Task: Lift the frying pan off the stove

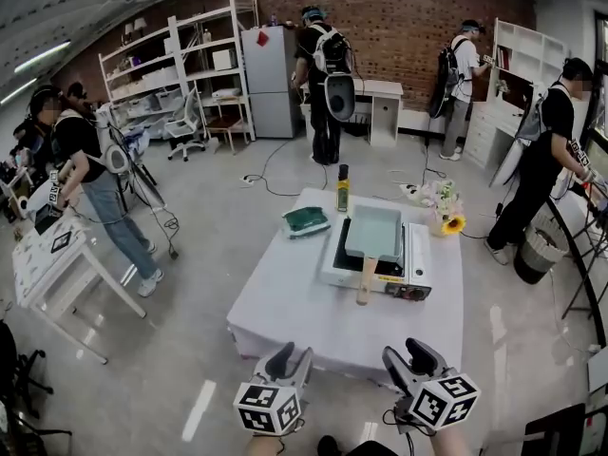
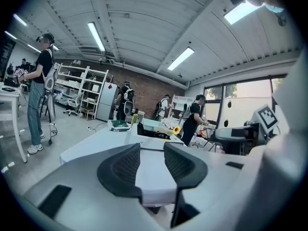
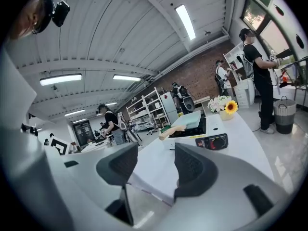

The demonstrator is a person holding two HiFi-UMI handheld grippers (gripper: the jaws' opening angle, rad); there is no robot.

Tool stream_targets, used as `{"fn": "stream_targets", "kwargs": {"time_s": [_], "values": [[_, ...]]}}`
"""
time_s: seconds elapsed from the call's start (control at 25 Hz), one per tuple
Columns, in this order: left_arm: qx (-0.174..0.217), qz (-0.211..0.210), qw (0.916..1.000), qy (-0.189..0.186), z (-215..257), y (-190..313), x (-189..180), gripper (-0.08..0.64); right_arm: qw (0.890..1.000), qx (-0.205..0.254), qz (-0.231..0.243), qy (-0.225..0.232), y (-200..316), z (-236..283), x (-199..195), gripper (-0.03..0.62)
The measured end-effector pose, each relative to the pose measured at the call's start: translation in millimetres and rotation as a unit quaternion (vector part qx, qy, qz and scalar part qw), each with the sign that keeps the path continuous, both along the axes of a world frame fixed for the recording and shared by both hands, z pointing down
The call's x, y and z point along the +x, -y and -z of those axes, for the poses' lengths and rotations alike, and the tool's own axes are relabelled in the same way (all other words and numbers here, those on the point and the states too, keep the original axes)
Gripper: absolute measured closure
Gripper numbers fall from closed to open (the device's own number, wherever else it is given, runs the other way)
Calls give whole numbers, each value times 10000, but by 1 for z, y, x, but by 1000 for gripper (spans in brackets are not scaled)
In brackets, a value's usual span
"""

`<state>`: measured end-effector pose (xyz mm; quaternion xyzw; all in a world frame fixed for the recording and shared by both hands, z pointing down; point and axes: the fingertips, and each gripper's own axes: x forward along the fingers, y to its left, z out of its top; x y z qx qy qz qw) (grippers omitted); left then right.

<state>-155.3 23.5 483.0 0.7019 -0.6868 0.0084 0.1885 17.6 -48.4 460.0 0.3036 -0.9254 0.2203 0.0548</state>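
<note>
both grippers hang side by side at the near edge of the table (image 1: 285, 302), which is covered with a white cloth. the left gripper (image 1: 293, 359) has its jaws spread apart, and in the left gripper view (image 2: 151, 150) only the cloth shows through the gap. the right gripper (image 1: 408, 354) is spread the same way, pinching nothing, and in the right gripper view (image 3: 156, 153) the table's corner shows between its jaws. the frying pan (image 1: 373, 231), a pale teal rectangular one, sits on the stove (image 1: 413, 264) well ahead of both grippers and more in line with the right one. its wooden handle (image 1: 366, 278) points back toward them and reaches past the stove's front edge. a stretch of white cloth lies between the jaws and the stove, whose dial (image 3: 216, 141) faces the right gripper. ahead and a little outward of the left gripper lies a green packet (image 1: 305, 220), beside the stove's left side but apart from it. a dark bottle (image 1: 343, 188) stands upright beyond the pan at the far edge. ahead of the right gripper and past the stove stands a vase of flowers with a sunflower (image 1: 446, 218). several people stand about the room well beyond the table. one is off to the right near a dark basket (image 1: 543, 245), and another is far left of the left gripper beside a small white table (image 1: 47, 264).
</note>
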Motion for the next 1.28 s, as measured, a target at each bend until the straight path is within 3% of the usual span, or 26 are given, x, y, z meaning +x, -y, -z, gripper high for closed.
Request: {"fn": "stream_targets", "kwargs": {"time_s": [0.32, 0.92, 1.28], "values": [[-85, -52, 9999, -118, -11, 30, -19, 428, 9998, -158, -40, 65, 29, -4, -19, 367], [-178, 12, 9998, -11, -19, 125, -55, 428, 9983, -357, -140, 440, 124, -12, -39, 368], [-160, 51, 9998, 75, -9, 179, -62, 428, 9963, -588, 62, 620, 171, -10, -49, 370]]}}
